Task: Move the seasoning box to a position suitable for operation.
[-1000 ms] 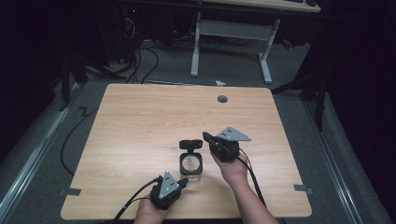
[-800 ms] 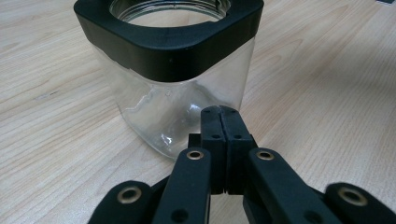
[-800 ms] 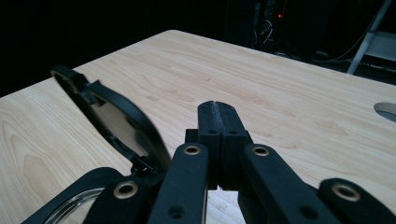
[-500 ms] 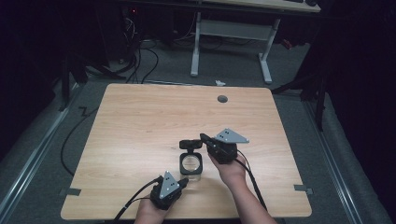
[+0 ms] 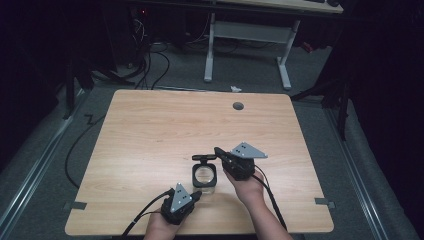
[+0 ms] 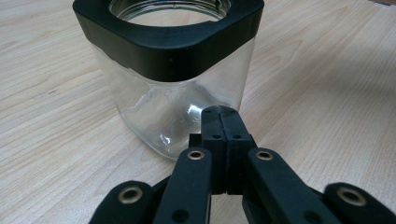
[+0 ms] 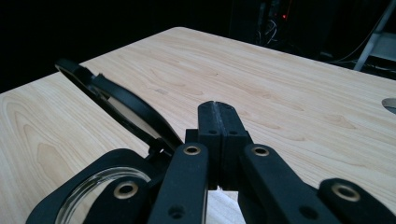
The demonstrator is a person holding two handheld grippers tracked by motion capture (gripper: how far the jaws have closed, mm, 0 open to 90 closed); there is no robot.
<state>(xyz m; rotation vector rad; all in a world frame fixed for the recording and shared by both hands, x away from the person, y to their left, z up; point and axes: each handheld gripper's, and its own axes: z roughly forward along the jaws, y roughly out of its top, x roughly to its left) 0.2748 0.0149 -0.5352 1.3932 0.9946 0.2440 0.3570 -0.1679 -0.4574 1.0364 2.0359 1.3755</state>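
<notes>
Two tools, both with jaws pressed together on nothing: my left tool (image 5: pixel 196 195) sits just near of the square clear glass jar with black collar (image 5: pixel 204 175) on the bench (image 5: pixel 150 130), near-centre. It stands upright, mouth up, hinged lid (image 5: pixel 204 157) open. I judge it rigid, slippery, breakable; grip the collar. My right tool (image 5: pixel 220 151) is beside the lid.

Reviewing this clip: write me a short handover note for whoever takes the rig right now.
Left tool: jaws shut, empty, low at the near side of the glass jar, close to its wall; contact unclear.
Right tool: jaws shut, holding nothing, right beside the jar's hinged lid.
Jar: upright near the front of the table, with a black collar; it looks empty.
Done: the lid is swung up and the mouth is open.
Left: probably either filling the jar or closing the lid; with the lid up, steady the jar before pushing.
</notes>
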